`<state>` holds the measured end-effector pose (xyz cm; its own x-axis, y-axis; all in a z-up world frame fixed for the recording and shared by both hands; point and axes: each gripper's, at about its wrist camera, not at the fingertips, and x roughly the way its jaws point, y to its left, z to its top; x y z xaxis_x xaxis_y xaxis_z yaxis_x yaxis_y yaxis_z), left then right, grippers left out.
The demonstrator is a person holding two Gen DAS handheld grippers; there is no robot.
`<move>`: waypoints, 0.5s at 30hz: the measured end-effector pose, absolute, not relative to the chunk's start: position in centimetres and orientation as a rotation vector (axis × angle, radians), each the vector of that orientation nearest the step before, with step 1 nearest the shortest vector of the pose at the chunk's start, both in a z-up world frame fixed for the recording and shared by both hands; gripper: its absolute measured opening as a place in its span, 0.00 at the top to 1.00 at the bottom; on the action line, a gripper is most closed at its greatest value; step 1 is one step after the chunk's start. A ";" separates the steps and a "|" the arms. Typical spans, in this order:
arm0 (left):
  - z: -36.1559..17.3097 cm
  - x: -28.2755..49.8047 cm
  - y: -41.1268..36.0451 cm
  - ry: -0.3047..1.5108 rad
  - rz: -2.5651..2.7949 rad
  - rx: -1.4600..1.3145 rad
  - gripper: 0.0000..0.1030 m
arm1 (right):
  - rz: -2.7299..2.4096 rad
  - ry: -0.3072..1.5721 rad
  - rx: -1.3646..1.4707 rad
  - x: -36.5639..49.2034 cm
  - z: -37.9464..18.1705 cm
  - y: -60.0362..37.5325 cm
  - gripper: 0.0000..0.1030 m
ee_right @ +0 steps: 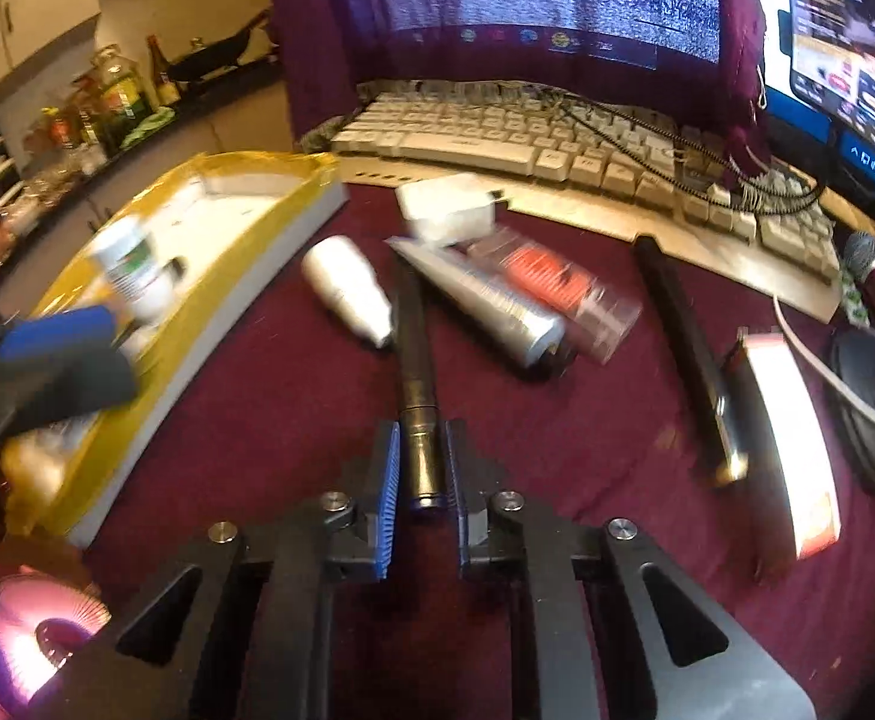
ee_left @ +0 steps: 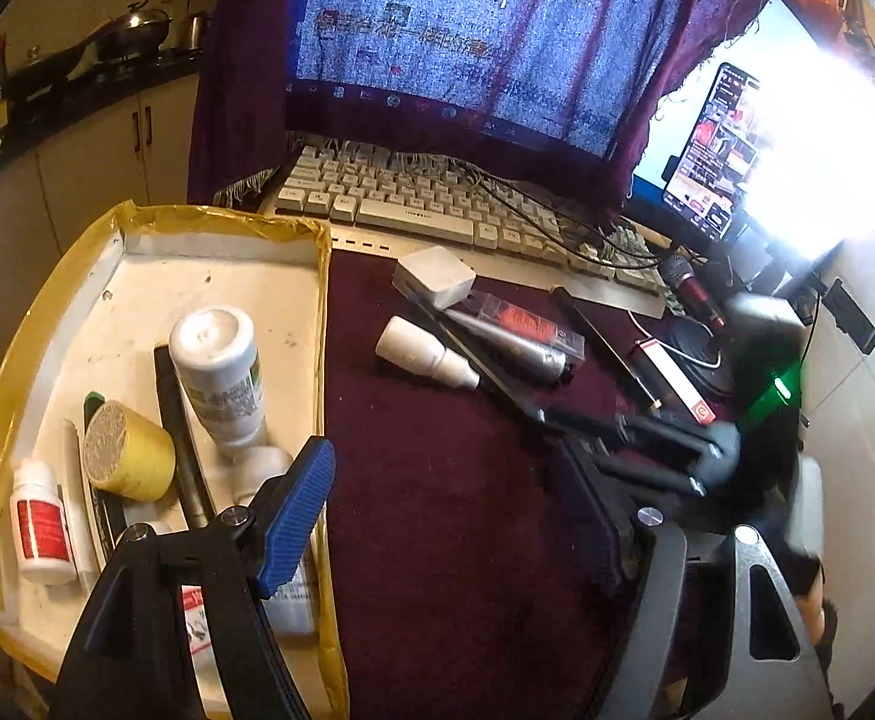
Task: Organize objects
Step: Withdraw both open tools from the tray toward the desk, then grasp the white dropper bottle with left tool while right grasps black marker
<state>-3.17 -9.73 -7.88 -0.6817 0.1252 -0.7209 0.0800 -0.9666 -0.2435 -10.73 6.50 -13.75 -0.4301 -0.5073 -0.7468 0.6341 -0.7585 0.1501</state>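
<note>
Clenching your right gripper (ee_right: 424, 468) on 1 slim black pen (ee_right: 416, 372), its long axis points toward the keyboard (ee_right: 557, 144); your left gripper (ee_left: 437, 510) gapes empty.

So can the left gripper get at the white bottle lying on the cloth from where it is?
Probably yes. The left gripper is open and empty beside the tray, with bare maroon cloth up to the white bottle. The right gripper, shut on the black pen next to it, crowds that side.
</note>
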 end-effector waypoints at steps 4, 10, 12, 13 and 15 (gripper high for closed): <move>-8.1 -4.8 -9.3 -0.405 2.798 -1.281 0.33 | -2.234 0.148 1.086 -8.8 -13.9 9.4 0.88; -10.0 -8.5 -7.8 -0.385 2.729 -1.479 0.36 | -2.366 0.074 1.094 -7.6 -14.0 13.1 0.88; -10.2 -9.4 -7.1 -0.379 2.722 -1.493 0.42 | -2.366 0.031 1.095 -7.8 -14.1 13.5 0.88; -10.3 -10.1 -6.7 -0.366 2.732 -1.506 0.46 | -2.364 0.020 1.095 -8.0 -14.1 13.5 0.88; -10.5 -11.3 -6.5 -0.341 2.747 -1.531 0.53 | -2.367 0.015 1.091 -8.0 -14.2 13.5 0.88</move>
